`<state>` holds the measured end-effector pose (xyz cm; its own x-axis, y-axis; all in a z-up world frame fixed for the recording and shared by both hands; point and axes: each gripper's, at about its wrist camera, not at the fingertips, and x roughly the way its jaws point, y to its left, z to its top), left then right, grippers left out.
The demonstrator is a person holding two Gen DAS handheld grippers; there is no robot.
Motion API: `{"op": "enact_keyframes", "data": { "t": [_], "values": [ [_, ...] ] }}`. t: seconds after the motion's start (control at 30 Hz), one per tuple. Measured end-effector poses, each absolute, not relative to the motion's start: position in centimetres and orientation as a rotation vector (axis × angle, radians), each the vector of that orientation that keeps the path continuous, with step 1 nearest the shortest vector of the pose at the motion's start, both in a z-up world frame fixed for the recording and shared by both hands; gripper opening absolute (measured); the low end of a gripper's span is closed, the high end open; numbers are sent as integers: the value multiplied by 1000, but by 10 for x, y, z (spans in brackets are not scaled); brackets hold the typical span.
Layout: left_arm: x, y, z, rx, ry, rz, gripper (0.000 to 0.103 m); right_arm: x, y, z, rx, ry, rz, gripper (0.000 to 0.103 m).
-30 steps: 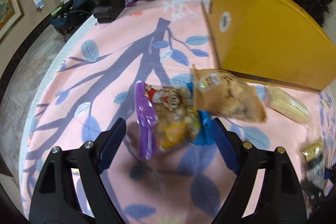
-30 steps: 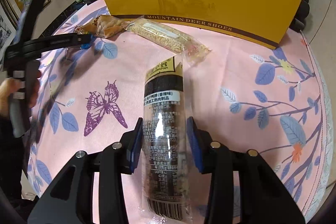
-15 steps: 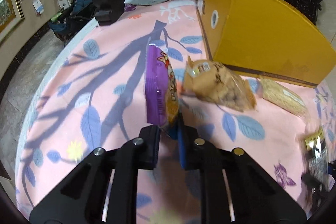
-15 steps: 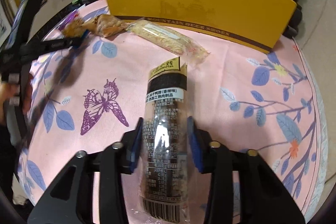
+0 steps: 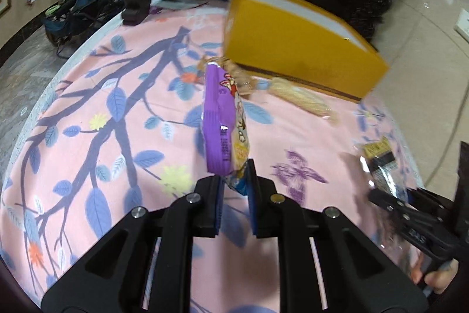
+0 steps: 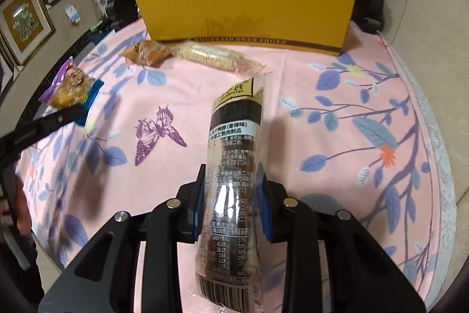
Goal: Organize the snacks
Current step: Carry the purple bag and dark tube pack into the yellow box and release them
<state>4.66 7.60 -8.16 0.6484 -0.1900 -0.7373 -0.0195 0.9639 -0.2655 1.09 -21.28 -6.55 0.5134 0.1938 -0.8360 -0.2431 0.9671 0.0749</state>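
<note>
The left gripper (image 5: pixel 234 184) is clamped on the bottom edge of a purple snack packet (image 5: pixel 224 119), which stands up on edge above the pink leaf-patterned tablecloth (image 5: pixel 117 113), clear of it. The right gripper (image 6: pixel 231 207) is squeezed tight around a tall clear-wrapped dark snack pack (image 6: pixel 234 154) with a black-and-gold label (printed text faces up), tilted upward off the cloth. Behind both, a yellow shoe box (image 6: pixel 246 11) sits open-topped at the far side of the table. Just in front of the box lie 2 more snacks: a brown pastry packet (image 6: pixel 148 52) and, touching its end, a long pale cracker bar (image 6: pixel 217 56). A purple butterfly print (image 6: pixel 158 131) shows between the 2 grippers.
</note>
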Motion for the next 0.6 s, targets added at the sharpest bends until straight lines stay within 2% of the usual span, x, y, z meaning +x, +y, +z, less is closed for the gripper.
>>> {"op": "enact_keyframes", "data": {
  "t": [0.33,0.6],
  "values": [
    [53,46,-44,-211,829,-166,14,29,-217,-38,-15,972,284,32],
    [154,34,15,-196,815,-165,14,126,-212,27,10,913,282,32]
  ]
}}
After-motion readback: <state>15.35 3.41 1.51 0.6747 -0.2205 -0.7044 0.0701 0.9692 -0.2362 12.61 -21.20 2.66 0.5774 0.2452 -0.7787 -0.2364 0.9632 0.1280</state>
